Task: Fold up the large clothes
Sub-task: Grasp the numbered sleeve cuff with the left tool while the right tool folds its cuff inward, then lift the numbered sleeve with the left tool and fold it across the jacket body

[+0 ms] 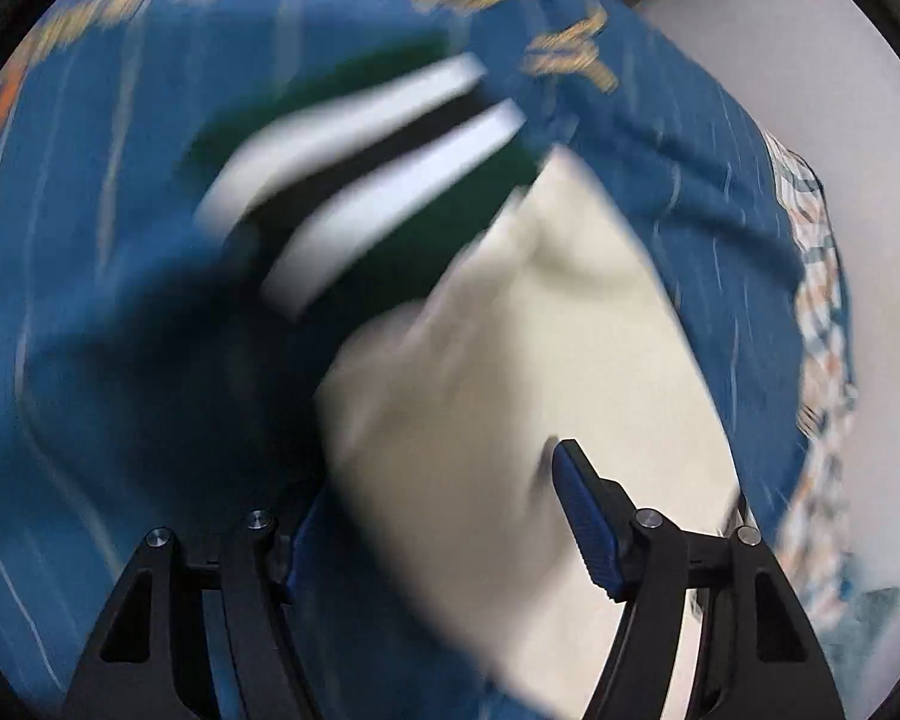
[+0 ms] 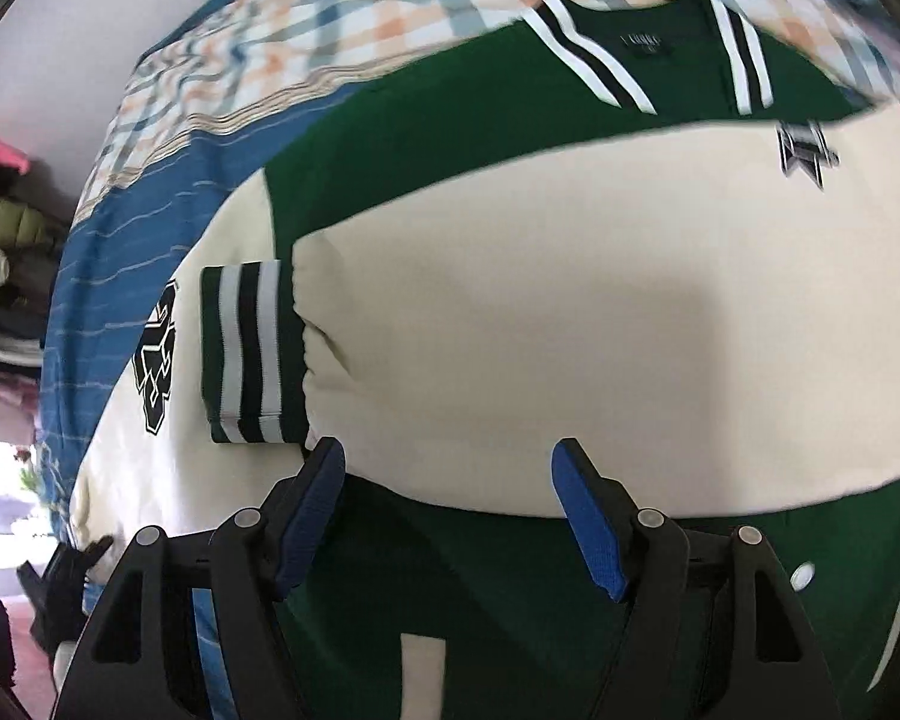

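I am working in a home, in what looks like a bedroom. Under me is a bed spread with a blue cover (image 2: 120, 222) lined with thin pale stripes, and a checked sheet (image 2: 306, 18) in orange, blue and white lies along its far side. Beside the bed a plain pale wall (image 2: 60, 48) rises. At its foot clothes are stacked in a heap (image 2: 0, 252), with a pink piece (image 2: 3, 150) on top.
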A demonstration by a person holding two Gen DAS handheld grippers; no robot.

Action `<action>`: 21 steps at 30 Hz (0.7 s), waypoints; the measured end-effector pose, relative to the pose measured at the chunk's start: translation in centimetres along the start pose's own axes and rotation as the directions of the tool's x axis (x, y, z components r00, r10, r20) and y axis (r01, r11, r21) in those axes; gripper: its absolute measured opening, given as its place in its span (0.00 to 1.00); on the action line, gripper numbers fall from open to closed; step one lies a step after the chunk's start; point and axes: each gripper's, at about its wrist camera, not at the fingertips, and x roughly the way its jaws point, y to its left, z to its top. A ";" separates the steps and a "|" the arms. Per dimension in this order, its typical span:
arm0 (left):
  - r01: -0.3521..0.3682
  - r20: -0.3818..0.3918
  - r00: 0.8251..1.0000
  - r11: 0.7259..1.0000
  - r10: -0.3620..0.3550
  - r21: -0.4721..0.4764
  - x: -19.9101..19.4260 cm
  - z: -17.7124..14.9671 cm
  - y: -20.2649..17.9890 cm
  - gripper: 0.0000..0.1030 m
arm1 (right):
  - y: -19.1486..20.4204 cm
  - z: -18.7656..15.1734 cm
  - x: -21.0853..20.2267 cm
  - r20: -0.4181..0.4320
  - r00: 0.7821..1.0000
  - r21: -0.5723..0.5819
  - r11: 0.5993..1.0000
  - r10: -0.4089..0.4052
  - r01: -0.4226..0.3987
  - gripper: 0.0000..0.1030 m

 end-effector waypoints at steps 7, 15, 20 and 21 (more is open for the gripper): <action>-0.074 0.140 0.990 0.954 0.034 0.289 -3.1 5.0 -6.7 0.05 | 4.6 3.9 6.2 -0.043 0.985 0.044 0.985 0.167 -0.165 0.37; -0.195 0.373 0.927 0.805 -0.035 0.561 -12.9 1.6 -14.7 0.04 | 7.6 4.1 5.3 -0.073 0.991 -0.143 0.985 -0.111 0.100 0.51; -0.253 0.450 0.882 0.664 -0.142 0.703 -16.2 -2.9 -20.0 0.03 | 3.5 3.3 -1.7 0.149 0.907 -0.113 0.904 -0.394 0.412 0.83; -0.248 0.446 0.879 0.636 -0.169 0.730 -16.6 -4.0 -20.9 0.03 | 2.3 3.2 -2.6 0.171 0.882 -0.094 0.884 -0.439 0.458 0.84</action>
